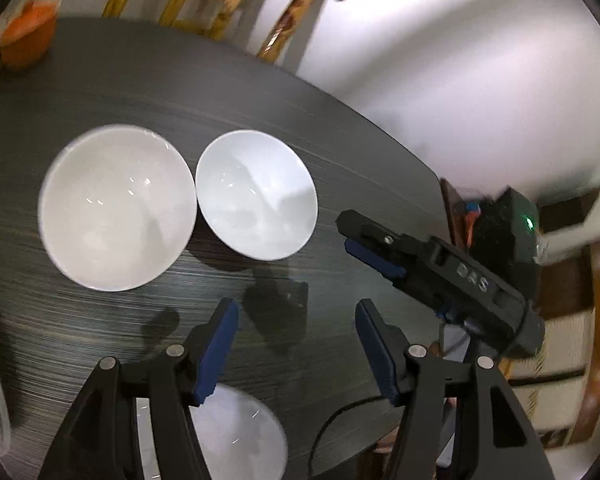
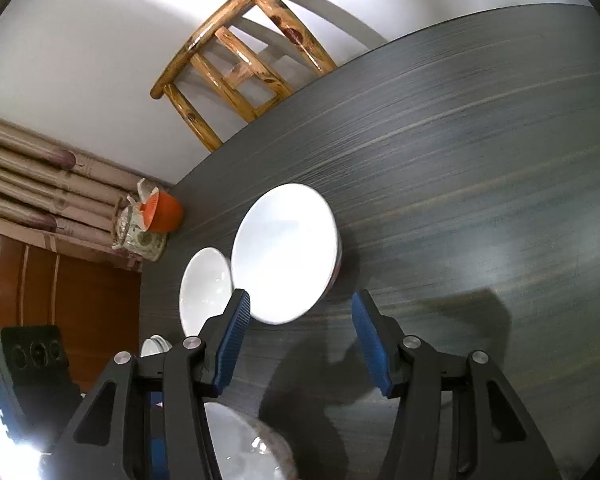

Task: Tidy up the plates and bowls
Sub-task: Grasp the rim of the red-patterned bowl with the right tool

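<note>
**Ana:** Grippers first. The left gripper (image 1: 296, 344) has its jaws apart with nothing between them, only bare table (image 1: 340, 152) underneath. The right gripper (image 2: 300, 336) is also spread and empty, hanging over dark tabletop.

**Ben:** And the bowls?

**Ana:** Take the right-hand bowl (image 1: 256, 200) as the marker. The left-hand bowl (image 1: 116, 208) sits just beside it, rims nearly touching or touching; I cannot tell which. A third bowl (image 1: 240, 432) lies nearer the camera than the marker, partly hidden under the left gripper's frame. All three look empty.

**Ben:** What worries you?

**Ana:** I judge the tight pairing to be the main risk. A finger sliding down one side of the marker bowl could knock its neighbour and send it skating across the smooth top. Glazed rims are slippery, so a shallow pinch might let a bowl tip out. Both grippers are close together too, the right one just beyond the marker bowl from the left-hand one, so they could collide.

**Ben:** Anything else?

**Ana:** An orange cup (image 1: 28, 36) stands well beyond the marker bowl at the far edge, contents unclear. A wooden chair (image 2: 240, 64) is behind the table.
</note>
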